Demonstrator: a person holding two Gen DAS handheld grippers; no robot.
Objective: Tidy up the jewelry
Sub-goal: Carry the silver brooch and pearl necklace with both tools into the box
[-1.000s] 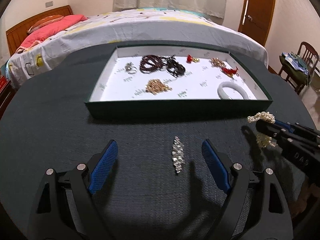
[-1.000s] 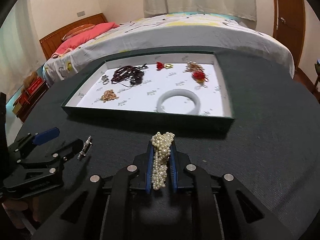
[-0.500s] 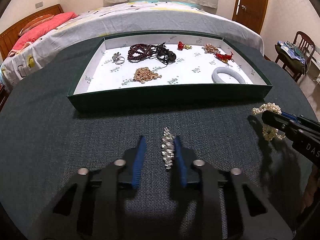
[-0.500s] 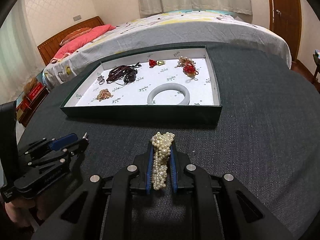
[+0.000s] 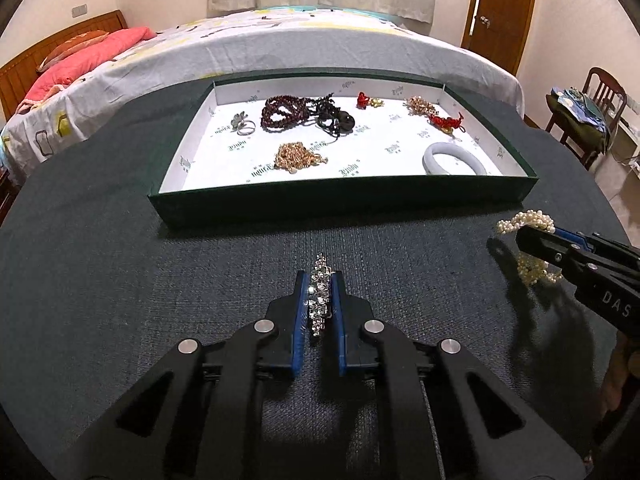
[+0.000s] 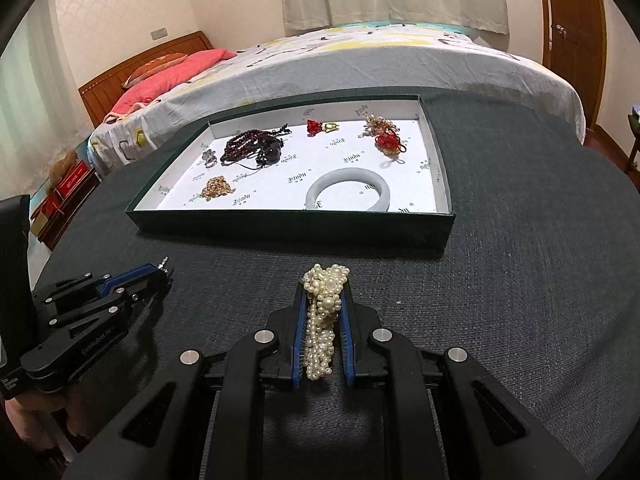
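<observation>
A sparkling silver crystal piece point(image 5: 319, 296) lies on the dark tabletop point(image 5: 120, 280), between the blue pads of my left gripper point(image 5: 318, 276). Its jaws are closing and the pads touch the piece on both sides. My right gripper point(image 6: 324, 292) is shut on a bundle of white pearls point(image 6: 322, 320), held just above the cloth. The left wrist view shows the same right gripper point(image 5: 524, 236) and pearls point(image 5: 528, 220) at the right. A green jewelry box point(image 5: 344, 200) with a white lining sits beyond both grippers. The left gripper point(image 6: 164, 274) shows at the left of the right wrist view.
Inside the box point(image 6: 296, 224) lie a white bangle point(image 5: 454, 158), a gold chain point(image 5: 298, 158), dark red beads point(image 5: 284, 112), a ring point(image 5: 242, 124) and red charms point(image 5: 446, 121). A bed point(image 5: 320, 40) stands behind the table, a wooden chair point(image 5: 600, 92) at right.
My left gripper's jaws have come in from wide apart to both sides of the crystal piece. The right gripper has kept still with the pearls in it.
</observation>
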